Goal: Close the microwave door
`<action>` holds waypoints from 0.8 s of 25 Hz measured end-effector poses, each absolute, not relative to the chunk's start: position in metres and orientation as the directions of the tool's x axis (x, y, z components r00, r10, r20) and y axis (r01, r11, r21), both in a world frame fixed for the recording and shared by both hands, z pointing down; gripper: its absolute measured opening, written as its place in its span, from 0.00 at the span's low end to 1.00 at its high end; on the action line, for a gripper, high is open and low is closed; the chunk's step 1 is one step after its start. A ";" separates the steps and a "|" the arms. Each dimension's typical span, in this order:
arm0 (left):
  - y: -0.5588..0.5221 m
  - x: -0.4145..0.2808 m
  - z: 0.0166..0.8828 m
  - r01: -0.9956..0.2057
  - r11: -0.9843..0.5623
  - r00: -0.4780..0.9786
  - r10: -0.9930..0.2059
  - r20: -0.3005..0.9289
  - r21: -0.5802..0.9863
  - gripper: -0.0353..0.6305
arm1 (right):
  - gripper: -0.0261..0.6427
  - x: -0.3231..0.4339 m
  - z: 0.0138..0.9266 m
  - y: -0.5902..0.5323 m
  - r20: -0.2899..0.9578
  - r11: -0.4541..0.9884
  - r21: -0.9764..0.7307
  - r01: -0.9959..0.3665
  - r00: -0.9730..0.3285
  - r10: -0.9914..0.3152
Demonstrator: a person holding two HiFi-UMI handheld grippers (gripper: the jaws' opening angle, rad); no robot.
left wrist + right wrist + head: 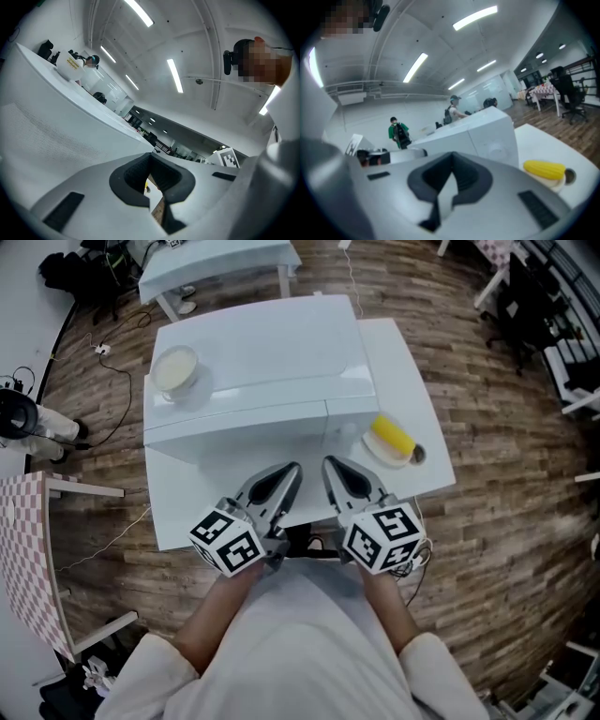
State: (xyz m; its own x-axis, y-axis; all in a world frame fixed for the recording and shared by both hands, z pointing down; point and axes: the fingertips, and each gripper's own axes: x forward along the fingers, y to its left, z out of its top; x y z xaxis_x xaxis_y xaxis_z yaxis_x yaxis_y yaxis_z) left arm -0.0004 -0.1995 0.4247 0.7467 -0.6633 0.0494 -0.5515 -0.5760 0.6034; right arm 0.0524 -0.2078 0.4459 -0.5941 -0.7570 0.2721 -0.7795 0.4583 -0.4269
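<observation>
A bowl [174,368] sits on top of the microwave [258,352]; what it holds cannot be made out. A plate [412,455] on the worktop [403,381] holds a corn cob [392,435]. The microwave, its door looking flush, stands just ahead of the left gripper [292,471] and right gripper [330,466]. Both grippers' fingers are pressed together with nothing between them.

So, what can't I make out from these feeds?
- Microwave door face and handle: the head view looks down on the top; in the right gripper view the gripper's body covers its lower part.
- Whether the door is latched: no view settles it.
- Bowl contents: head view, too small and washed out.
- Table's near edge: head view, under the left gripper and right gripper.
</observation>
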 end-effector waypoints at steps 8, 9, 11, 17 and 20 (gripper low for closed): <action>-0.173 -0.011 0.422 -0.613 -0.537 0.683 -0.729 0.047 0.579 0.08 | 0.07 0.053 0.426 -0.179 0.237 0.484 -0.367 -0.795 -0.583 -0.778; -0.169 -0.012 0.421 -0.619 -0.534 0.676 -0.736 0.044 0.576 0.08 | 0.07 0.054 0.426 -0.175 0.238 0.482 -0.359 -0.799 -0.578 -0.781; -0.162 -0.016 0.417 -0.635 -0.524 0.651 -0.758 0.029 0.568 0.08 | 0.07 0.056 0.427 -0.168 0.240 0.478 -0.361 -0.801 -0.575 -0.782; -0.145 -0.021 0.422 -0.680 -0.505 0.622 -0.781 0.054 0.532 0.08 | 0.07 0.063 0.426 -0.150 0.237 0.478 -0.350 -0.806 -0.569 -0.787; -0.140 -0.018 0.426 -0.678 -0.508 0.631 -0.773 0.066 0.531 0.08 | 0.07 0.065 0.426 -0.144 0.238 0.487 -0.351 -0.800 -0.579 -0.780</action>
State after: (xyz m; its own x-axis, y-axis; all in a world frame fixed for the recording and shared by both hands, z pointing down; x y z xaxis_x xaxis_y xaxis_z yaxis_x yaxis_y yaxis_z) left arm -0.0177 -0.1401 0.4264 0.6308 -0.7732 0.0657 -0.6783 -0.5082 0.5307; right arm 0.0648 -0.1441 0.4265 -0.5794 -0.7796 0.2376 -0.7996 0.4873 -0.3510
